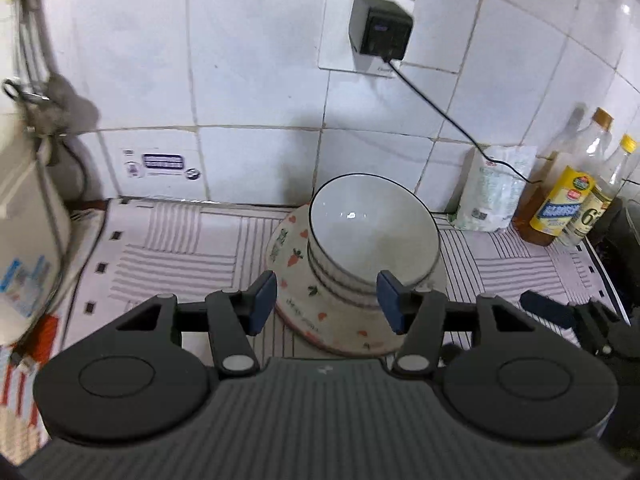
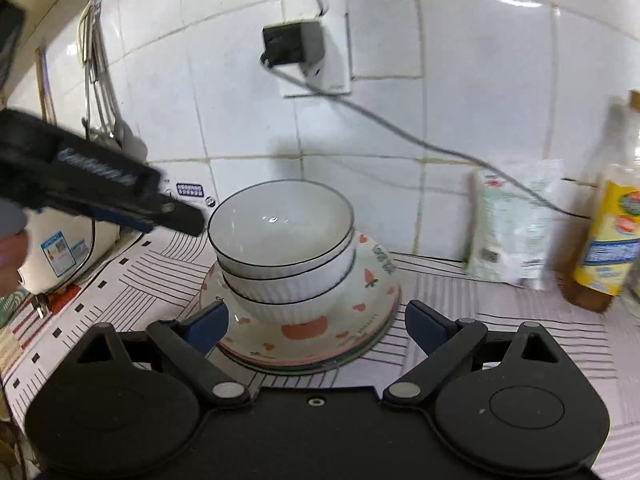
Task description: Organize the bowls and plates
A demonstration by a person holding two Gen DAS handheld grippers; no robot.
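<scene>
A stack of white ribbed bowls (image 2: 280, 248) with black rims sits on a stack of plates (image 2: 320, 332) with red heart and strawberry prints, on the striped mat. In the left wrist view the bowls (image 1: 372, 232) and the plates (image 1: 304, 296) show tilted, just ahead of the fingers. My left gripper (image 1: 326, 302) is open and empty, its blue pads on either side of the stack's near edge. It also shows in the right wrist view (image 2: 176, 212), left of the top bowl's rim. My right gripper (image 2: 316, 320) is open and empty, in front of the plates.
A white packet (image 2: 516, 224) and oil bottles (image 2: 612, 236) stand at the right by the tiled wall. A white appliance (image 2: 60, 248) stands at the left. A wall socket with a black plug (image 1: 380, 32) trails a cable down to the right.
</scene>
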